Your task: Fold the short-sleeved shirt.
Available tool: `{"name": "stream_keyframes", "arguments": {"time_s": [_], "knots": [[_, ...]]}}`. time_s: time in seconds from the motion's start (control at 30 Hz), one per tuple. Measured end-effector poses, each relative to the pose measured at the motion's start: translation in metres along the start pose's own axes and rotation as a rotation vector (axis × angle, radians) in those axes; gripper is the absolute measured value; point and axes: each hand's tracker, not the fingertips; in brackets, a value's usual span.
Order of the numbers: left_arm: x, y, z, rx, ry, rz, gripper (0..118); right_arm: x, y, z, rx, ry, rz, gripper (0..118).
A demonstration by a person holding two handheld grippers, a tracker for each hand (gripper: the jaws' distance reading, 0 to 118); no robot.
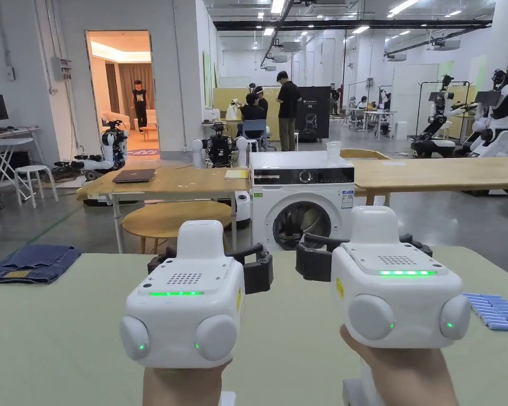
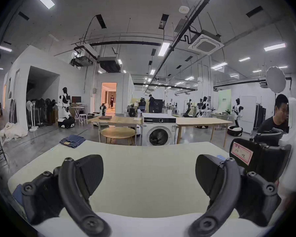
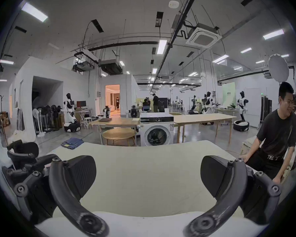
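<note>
You hold both grippers level above the pale green table (image 1: pixel 62 328), side by side and close together. Left gripper (image 2: pixel 149 177): jaws wide apart, nothing between them. Right gripper (image 3: pixel 148 177): same, wide and empty.

No short-sleeved shirt can be found on the table from here. The one garment on it is a folded pair of jeans (image 1: pixel 33 263) at the far left corner, well apart from both grippers. A small pile of blue strips (image 1: pixel 493 311) lies at the right edge.

Risks, as a judgement: you may take the jeans for the task garment. With the grippers this near each other, a careless turn could knock them together. A person (image 3: pixel 278 134) leans at the table's right side; a wide sweep could reach them.
</note>
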Motion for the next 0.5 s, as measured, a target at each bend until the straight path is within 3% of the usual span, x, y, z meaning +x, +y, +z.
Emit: {"name": "stream_keyframes", "arguments": {"time_s": [0.37, 0.5], "knots": [[0.000, -0.010, -0.001, -0.027, 0.004, -0.004, 108, -0.008, 0.002, 0.015, 0.006, 0.069, -0.001, 118], [0.001, -0.011, -0.001, -0.027, 0.013, 0.007, 108, -0.011, 0.001, 0.019, 0.017, 0.052, 0.018, 118]]}}
